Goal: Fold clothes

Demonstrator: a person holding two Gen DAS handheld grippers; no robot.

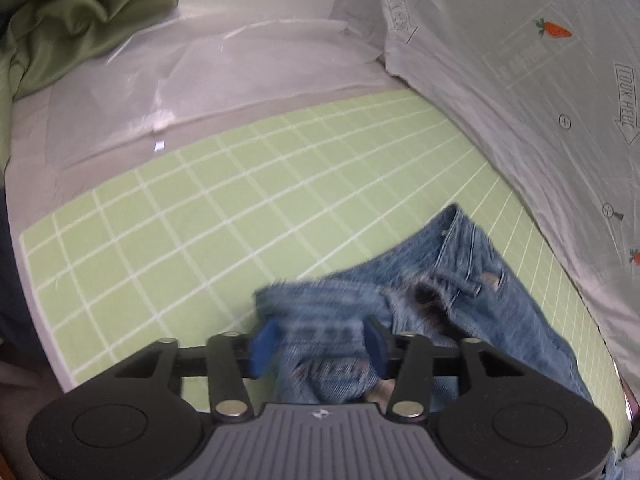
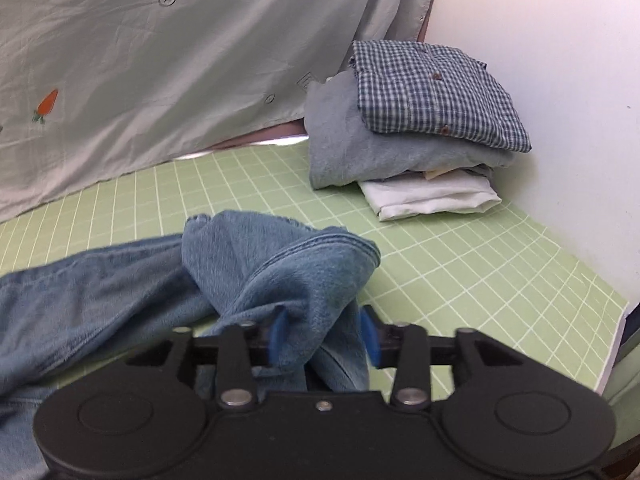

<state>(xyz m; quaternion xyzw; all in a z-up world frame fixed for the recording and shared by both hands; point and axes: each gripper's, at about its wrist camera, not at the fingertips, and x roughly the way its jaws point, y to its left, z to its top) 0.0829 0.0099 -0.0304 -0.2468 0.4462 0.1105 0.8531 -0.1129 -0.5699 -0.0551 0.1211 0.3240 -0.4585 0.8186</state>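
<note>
A pair of blue jeans [image 1: 440, 292] lies crumpled on the green grid mat [image 1: 200, 208]. In the left wrist view my left gripper [image 1: 320, 344] is shut on a bunched part of the jeans, with denim filling the gap between its blue pads [image 1: 264, 344]. In the right wrist view the jeans [image 2: 120, 292] stretch off to the left across the mat [image 2: 460, 260]. My right gripper [image 2: 324, 336] is shut on a folded hem end, which rises in a hump between its blue pads [image 2: 370, 338].
A stack of folded clothes [image 2: 420, 128], checked shirt on top, sits at the mat's far right by the white wall. A pale sheet with carrot prints [image 1: 540, 80] hangs along the mat's edge. Clear plastic [image 1: 240, 64] and green fabric [image 1: 72, 12] lie beyond the mat.
</note>
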